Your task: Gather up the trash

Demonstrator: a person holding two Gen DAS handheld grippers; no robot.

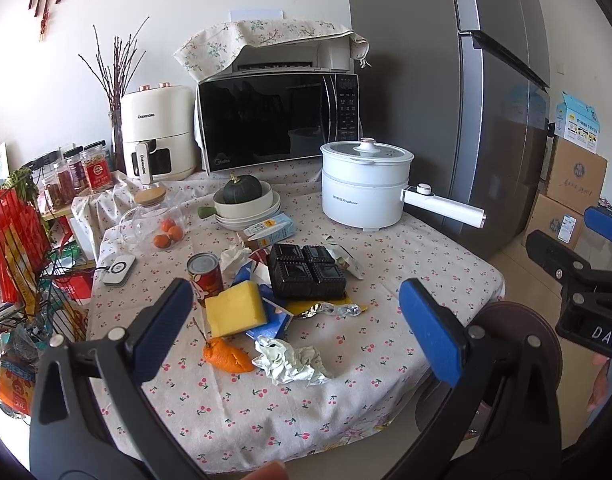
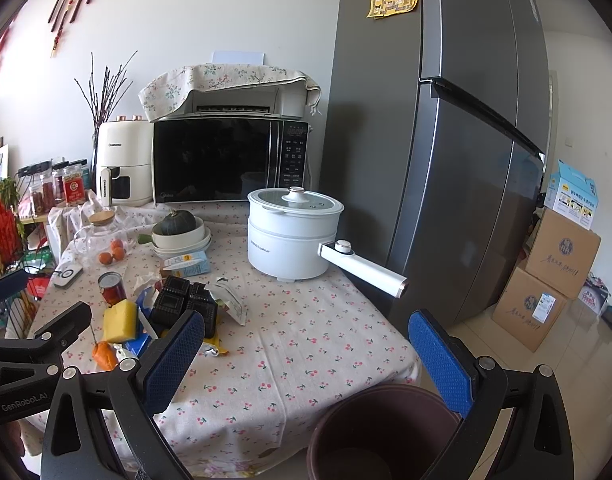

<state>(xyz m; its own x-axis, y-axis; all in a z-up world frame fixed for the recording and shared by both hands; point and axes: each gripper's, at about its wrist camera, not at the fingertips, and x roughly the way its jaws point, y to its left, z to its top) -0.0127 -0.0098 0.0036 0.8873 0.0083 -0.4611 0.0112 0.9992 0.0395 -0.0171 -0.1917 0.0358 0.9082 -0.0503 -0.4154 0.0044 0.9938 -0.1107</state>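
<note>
Jaws wide and empty on both the left gripper (image 1: 296, 326) and right gripper (image 2: 306, 354), collecting seems unstarted; next, likely reach the crumpled foil (image 1: 290, 360) on the counter (image 1: 385, 288).

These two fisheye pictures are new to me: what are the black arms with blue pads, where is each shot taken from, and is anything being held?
No robot here: a person carries a hand-held two-finger gripper in each hand, with a camera on each looking along its fingers. One picture is from the left gripper, the other from the right gripper. Both stand open and hold nothing.

Ahead is a table under a cherry-print tablecloth. The trash lies in a cluster: a crumpled silver foil wrapper, an orange peel, a yellow sponge block, a black plastic compartment tray and a red tin can. Behind stands a white electric pot.

A dark brown round bin stands by the table's near edge, below the right gripper.
</note>
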